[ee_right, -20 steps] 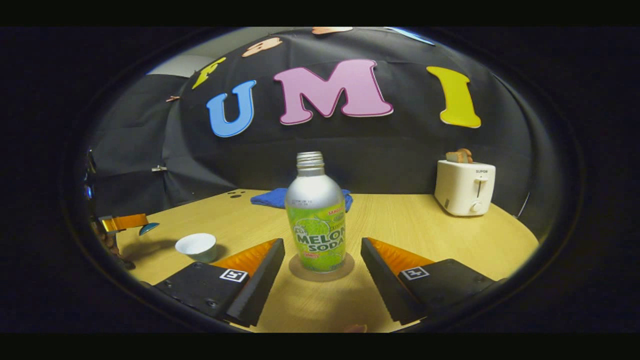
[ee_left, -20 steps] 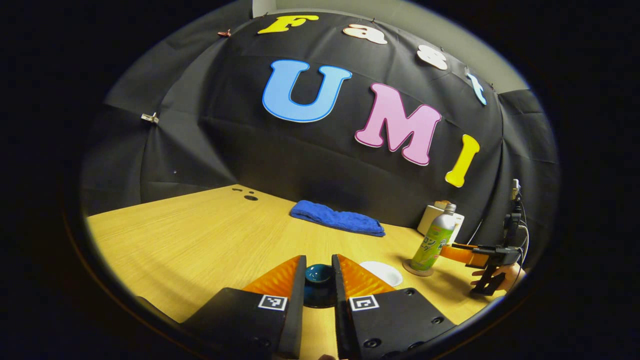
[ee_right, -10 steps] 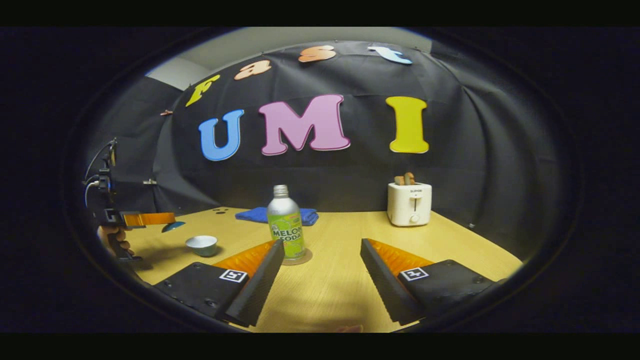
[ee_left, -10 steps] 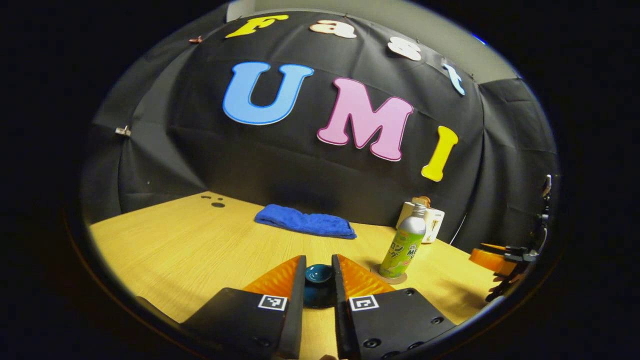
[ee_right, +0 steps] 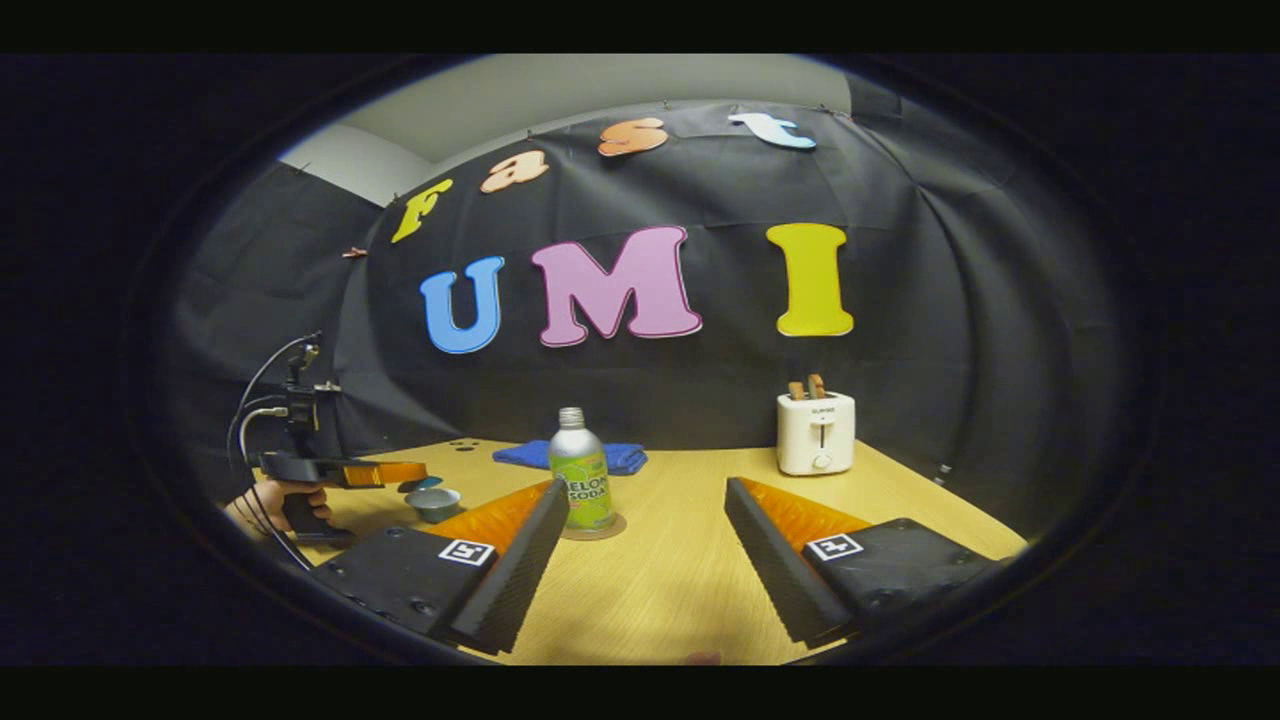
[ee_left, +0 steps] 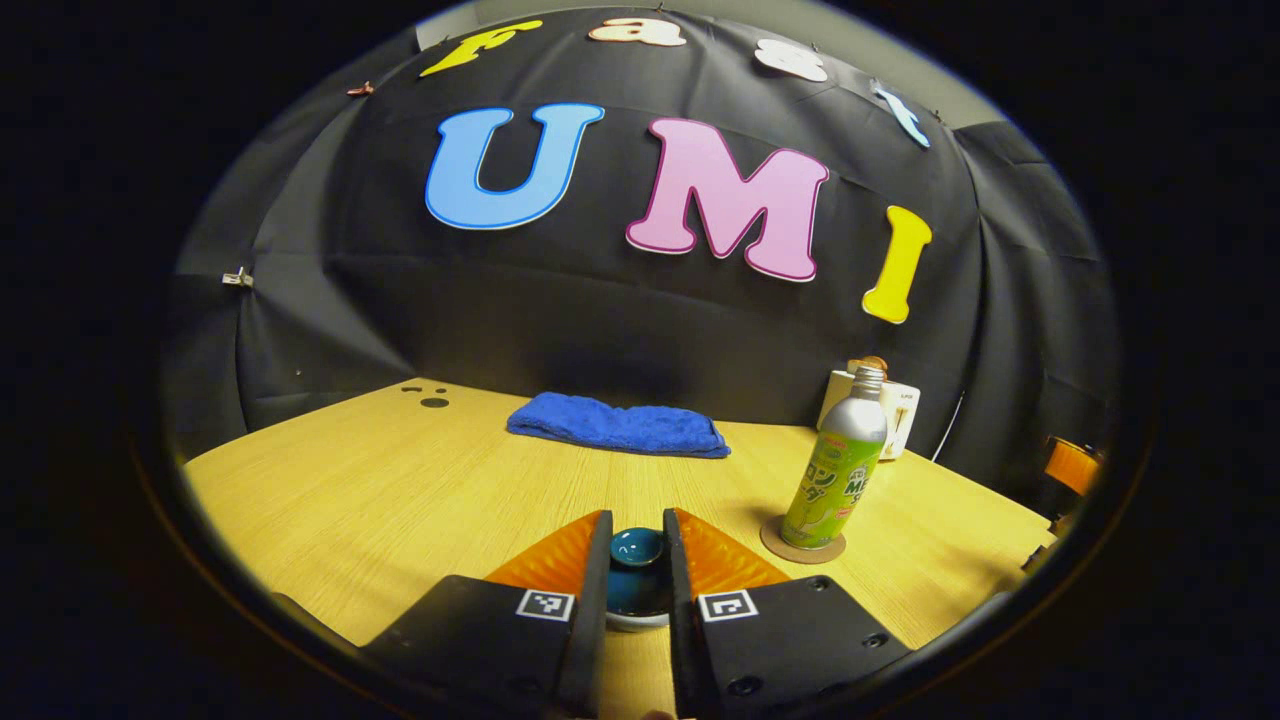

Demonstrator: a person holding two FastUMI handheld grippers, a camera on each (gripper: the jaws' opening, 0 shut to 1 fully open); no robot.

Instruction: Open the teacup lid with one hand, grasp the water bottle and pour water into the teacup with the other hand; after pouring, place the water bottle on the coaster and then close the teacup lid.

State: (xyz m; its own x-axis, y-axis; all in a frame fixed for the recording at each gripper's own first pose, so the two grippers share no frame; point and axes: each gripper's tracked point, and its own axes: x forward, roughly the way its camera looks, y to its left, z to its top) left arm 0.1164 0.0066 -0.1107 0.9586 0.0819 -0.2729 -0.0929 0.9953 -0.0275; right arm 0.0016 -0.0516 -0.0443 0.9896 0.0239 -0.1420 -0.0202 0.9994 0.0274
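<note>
Spanning the booth floor: one wooden table (ee_right: 680, 560), pale, fine-grained, with a few dark round holes at its far corner.

Lying flat beyond the water bottle, against the cloth wall: one blue towel (ee_left: 618, 428), folded, nubbly terry.

Standing to the right of the bottle and farther back: one white toaster (ee_right: 816, 432), boxy, rounded corners, two brown slices poking out of the top.

Gaping wide in the right gripper view: the right gripper (ee_right: 640, 520), fingers spread well apart, ridged inner faces bare, gripping nothing, touching nothing; the bottle standing well ahead, showing just past the left finger.

Pinching nearly closed in the left gripper view: the left gripper (ee_left: 637, 545), both fingers pressing on the sides of the teacup lid's knob. Showing also at the left edge of the right gripper view, well left of the bottle, carried by a hand (ee_right: 262, 500) with cables looping above.

Standing upright in the middle of the table: one water bottle (ee_right: 581, 472), smooth silver metal shoulders and threaded open neck, green printed label wrapping the lower body.

Sitting under the bottle, touching its base: one coaster (ee_left: 803, 542), a thin brown disc.

Sitting left of the bottle, just below the left gripper's fingertips: one teacup (ee_right: 434, 503), small, round, pale-walled.

Hanging between the left fingers: one teacup lid (ee_left: 637, 568), glossy dark teal ceramic, domed, with a dished round knob; whether touching the cup cannot be told.
</note>
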